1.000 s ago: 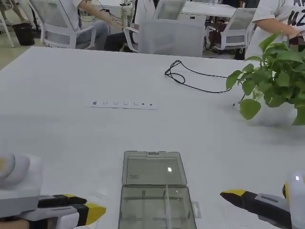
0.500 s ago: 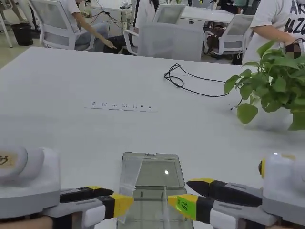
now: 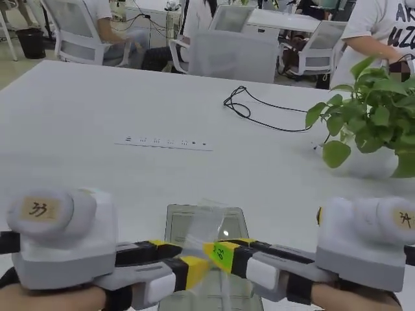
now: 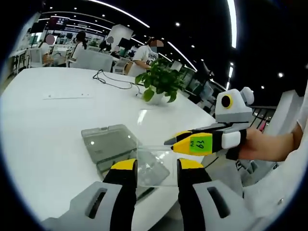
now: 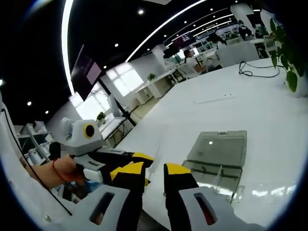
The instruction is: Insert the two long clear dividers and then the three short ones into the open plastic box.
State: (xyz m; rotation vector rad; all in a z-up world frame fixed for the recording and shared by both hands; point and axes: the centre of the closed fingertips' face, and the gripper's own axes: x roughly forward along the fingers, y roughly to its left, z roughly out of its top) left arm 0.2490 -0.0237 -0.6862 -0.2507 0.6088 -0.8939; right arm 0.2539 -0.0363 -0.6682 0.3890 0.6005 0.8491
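Note:
The open grey plastic box (image 3: pixel 174 221) lies on the white table, its lid (image 5: pixel 219 147) folded back. One clear divider (image 5: pixel 220 174) stands upright in its base. My left gripper (image 3: pixel 185 260) hovers above the box, shut across a clear divider sheet (image 3: pixel 206 223); the sheet's side edges sit between its yellow tips (image 4: pixel 158 166). My right gripper (image 3: pixel 218 246) comes in from the right and its narrow jaws pinch the sheet's upper edge (image 4: pixel 169 141). From the right gripper (image 5: pixel 154 171) I see the left gripper (image 5: pixel 136 162) just left of its tips.
A white strip with small marks (image 3: pixel 165 142) lies mid-table. A black cable (image 3: pixel 259 107) and a leafy potted plant (image 3: pixel 373 110) sit at the back right. Office chairs and seated people line the far edge. Bare tabletop (image 3: pixel 84 129) stretches to the left.
Both grippers have swung in from the sides and met over the box. The left one lifted the clear divider upward; the right one's jaws narrowed onto its upper edge.

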